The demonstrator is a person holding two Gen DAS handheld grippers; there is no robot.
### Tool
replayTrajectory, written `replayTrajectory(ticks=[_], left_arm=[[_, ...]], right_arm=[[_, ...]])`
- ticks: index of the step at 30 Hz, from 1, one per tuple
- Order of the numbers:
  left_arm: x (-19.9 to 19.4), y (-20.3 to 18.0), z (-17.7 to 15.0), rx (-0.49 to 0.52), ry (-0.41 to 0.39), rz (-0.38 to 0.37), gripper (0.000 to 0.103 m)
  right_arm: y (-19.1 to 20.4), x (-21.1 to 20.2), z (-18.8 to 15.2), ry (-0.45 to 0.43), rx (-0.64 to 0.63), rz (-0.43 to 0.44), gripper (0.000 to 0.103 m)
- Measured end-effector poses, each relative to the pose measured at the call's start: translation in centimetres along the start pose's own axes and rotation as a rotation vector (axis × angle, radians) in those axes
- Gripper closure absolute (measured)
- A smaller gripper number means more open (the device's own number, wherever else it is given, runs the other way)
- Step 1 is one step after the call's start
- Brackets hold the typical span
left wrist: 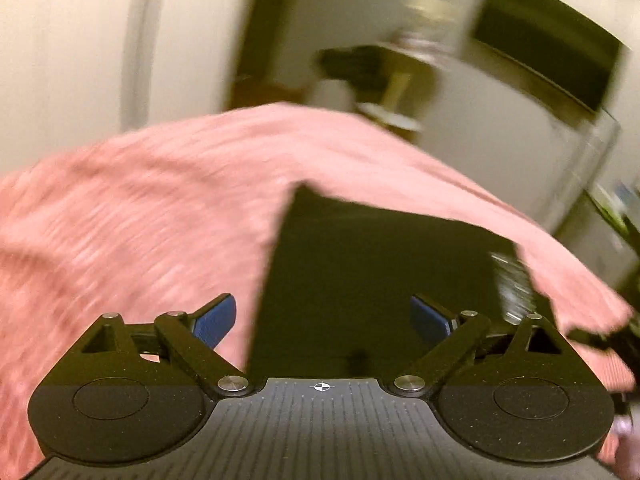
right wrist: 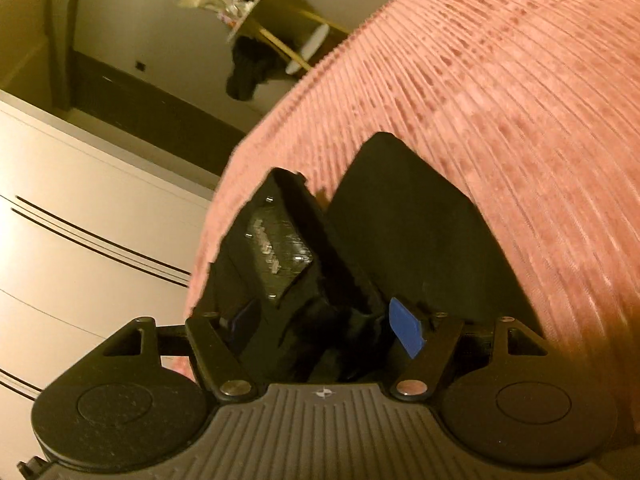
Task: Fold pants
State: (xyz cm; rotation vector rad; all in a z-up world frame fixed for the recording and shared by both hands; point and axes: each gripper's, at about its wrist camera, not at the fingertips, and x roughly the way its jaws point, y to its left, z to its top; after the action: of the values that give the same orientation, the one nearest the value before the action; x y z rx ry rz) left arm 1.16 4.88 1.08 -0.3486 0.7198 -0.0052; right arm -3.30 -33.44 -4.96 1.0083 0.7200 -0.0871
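Dark folded pants (left wrist: 360, 280) lie on a pink ribbed bedspread (left wrist: 140, 208). My left gripper (left wrist: 324, 320) is open above the near edge of the pants, its blue pads (left wrist: 216, 320) wide apart and holding nothing. In the right wrist view the pants (right wrist: 408, 220) lie on the same bedspread (right wrist: 500, 120). My right gripper (right wrist: 328, 332) is open, blue pad (right wrist: 406, 330) showing. The other gripper's black body (right wrist: 272, 248) sits right in front of it, over the pants. The view is motion-blurred.
White cabinet doors (right wrist: 80, 240) stand beside the bed. A small table with a dark cloth (right wrist: 248, 72) and clutter stands by the far wall. A dark screen (left wrist: 548, 52) hangs on the wall at right.
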Motion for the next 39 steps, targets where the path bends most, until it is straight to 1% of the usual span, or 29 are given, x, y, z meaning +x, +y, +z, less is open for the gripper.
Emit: replayTrajectory(ticks=[2, 3, 4, 5, 6, 8, 9, 12, 14, 16, 17, 20, 22, 23, 26, 28, 29, 30, 33, 34, 36, 39], left_arm=[[0.8, 1.4, 0.0, -0.085, 0.035, 0.031, 0.006], [0.6, 2.7, 0.0, -0.112, 0.055, 0.026, 0.006], [1.0, 2.9, 0.1, -0.137, 0.076, 0.018, 0.006], [1.6, 3.4, 0.0, -0.17, 0.101, 0.007, 0.006], [1.7, 3.5, -0.9, -0.195, 0.119, -0.005, 0.006], [2.4, 4.5, -1.1, -0.252, 0.151, -0.039, 0.006], [2.2, 4.8, -1.5, -0.272, 0.16, -0.052, 0.006], [2.5, 5.3, -1.7, -0.315, 0.182, -0.077, 0.006], [3.5, 5.5, -1.8, -0.335, 0.193, -0.097, 0.006], [4.0, 5.6, -1.9, -0.339, 0.197, -0.114, 0.006], [4.0, 5.5, -1.9, -0.336, 0.195, -0.123, 0.006], [4.2, 5.2, -2.0, -0.322, 0.2, -0.148, 0.006], [4.3, 4.9, -2.0, -0.308, 0.204, -0.151, 0.006], [4.4, 4.8, -2.0, -0.3, 0.206, -0.15, 0.006], [4.8, 4.6, -2.1, -0.292, 0.203, -0.151, 0.005], [4.9, 4.4, -2.2, -0.287, 0.202, -0.15, 0.005], [5.0, 4.4, -2.2, -0.284, 0.201, -0.15, 0.005], [5.0, 4.3, -2.2, -0.28, 0.2, -0.15, 0.005], [4.9, 4.4, -2.2, -0.276, 0.198, -0.155, 0.004], [4.9, 4.5, -2.3, -0.286, 0.199, -0.161, 0.004], [4.8, 5.0, -2.3, -0.317, 0.195, -0.176, 0.004], [4.3, 5.3, -2.3, -0.354, 0.187, -0.214, 0.004]], right_arm=[[-0.2, 0.8, 0.2, 0.025, 0.01, -0.031, 0.027], [-0.4, 1.3, 0.3, 0.045, 0.015, -0.042, 0.027], [-0.5, 1.8, 0.5, 0.069, 0.022, -0.044, 0.027], [-0.6, 2.0, 0.5, 0.083, 0.029, -0.033, 0.027], [-0.8, 2.4, 0.7, 0.1, 0.036, -0.013, 0.027], [-1.1, 3.6, 1.1, 0.146, 0.051, 0.04, 0.029], [-1.2, 4.1, 1.3, 0.161, 0.051, 0.045, 0.031], [-1.1, 5.4, 2.0, 0.187, 0.029, 0.07, 0.031], [-1.0, 6.2, 2.3, 0.201, 0.02, 0.094, 0.033], [-0.9, 6.7, 2.5, 0.215, -0.011, 0.105, 0.049], [-0.9, 7.0, 2.6, 0.225, -0.022, 0.12, 0.06], [-1.0, 7.2, 2.6, 0.239, -0.018, 0.16, 0.06], [-1.5, 7.7, 2.6, 0.256, 0.026, 0.178, 0.056], [-1.4, 7.9, 2.7, 0.265, 0.029, 0.189, 0.053], [-0.8, 8.6, 2.7, 0.284, 0.017, 0.185, 0.052], [0.1, 8.6, 2.4, 0.274, -0.006, 0.162, 0.056], [0.7, 8.5, 2.1, 0.262, -0.033, 0.138, 0.065], [1.7, 8.1, 1.7, 0.239, -0.078, 0.11, 0.069], [5.5, 6.3, 0.7, 0.159, -0.238, 0.065, 0.076], [6.5, 5.5, 0.6, 0.132, -0.26, 0.076, 0.077], [8.1, 3.6, 0.5, 0.082, -0.265, 0.135, 0.079], [9.6, 1.0, 0.5, 0.014, -0.282, 0.197, 0.082]])
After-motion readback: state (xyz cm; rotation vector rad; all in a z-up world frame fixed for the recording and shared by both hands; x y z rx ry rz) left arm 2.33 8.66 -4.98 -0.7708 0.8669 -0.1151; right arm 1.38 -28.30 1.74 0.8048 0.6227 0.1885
